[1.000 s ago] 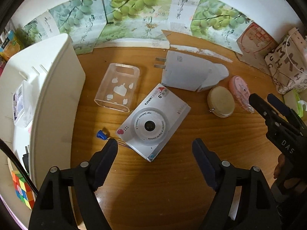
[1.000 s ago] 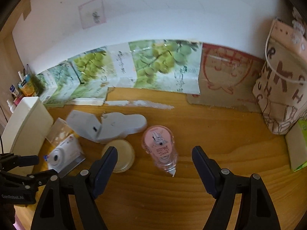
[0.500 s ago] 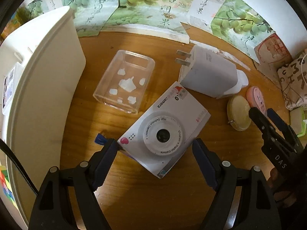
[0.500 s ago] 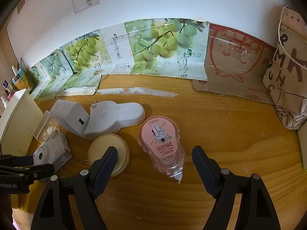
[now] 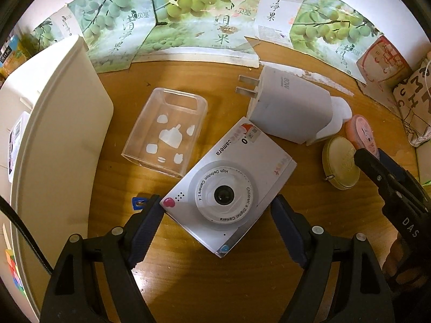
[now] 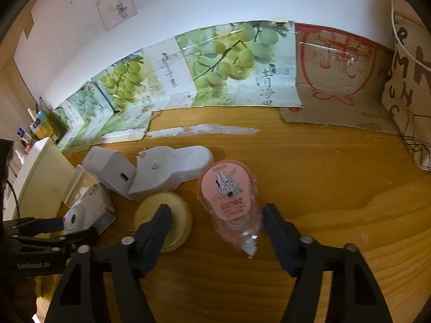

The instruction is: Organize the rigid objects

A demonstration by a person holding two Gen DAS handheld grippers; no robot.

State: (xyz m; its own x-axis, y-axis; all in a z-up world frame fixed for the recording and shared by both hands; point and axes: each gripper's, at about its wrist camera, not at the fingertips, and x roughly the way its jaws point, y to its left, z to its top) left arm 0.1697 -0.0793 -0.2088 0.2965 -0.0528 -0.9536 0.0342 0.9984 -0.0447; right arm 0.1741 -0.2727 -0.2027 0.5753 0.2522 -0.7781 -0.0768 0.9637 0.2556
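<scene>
A white children's digital camera [image 5: 223, 185] lies face up on the wooden table [image 5: 215, 282]. My left gripper [image 5: 216, 212] stands open over it, one fingertip beside each side of the camera's near half, with no pad clearly pressing. A pink correction-tape dispenser [image 6: 229, 202] lies between the fingers of my right gripper [image 6: 216, 216]. Those jaws are closing, with a gap still showing on the left side. The left finger of the right gripper overlaps a round yellow tape measure [image 6: 175, 215]. In the left wrist view the right gripper [image 5: 373, 154] is at the right edge.
A clear plastic case [image 5: 167, 132] and a white plug charger [image 5: 291, 110] lie behind the camera, with a white plastic piece [image 6: 172, 167] beside the charger. A white bin [image 5: 54, 134] stands on the left. Grape-print cardboard [image 6: 229, 62] lines the back and a printed tote bag [image 6: 409, 80] stands on the right.
Both grippers have sunk toward the table, so the camera and the pink dispenser now sit between their fingers. The right jaws have narrowed; the left jaws keep their width.
</scene>
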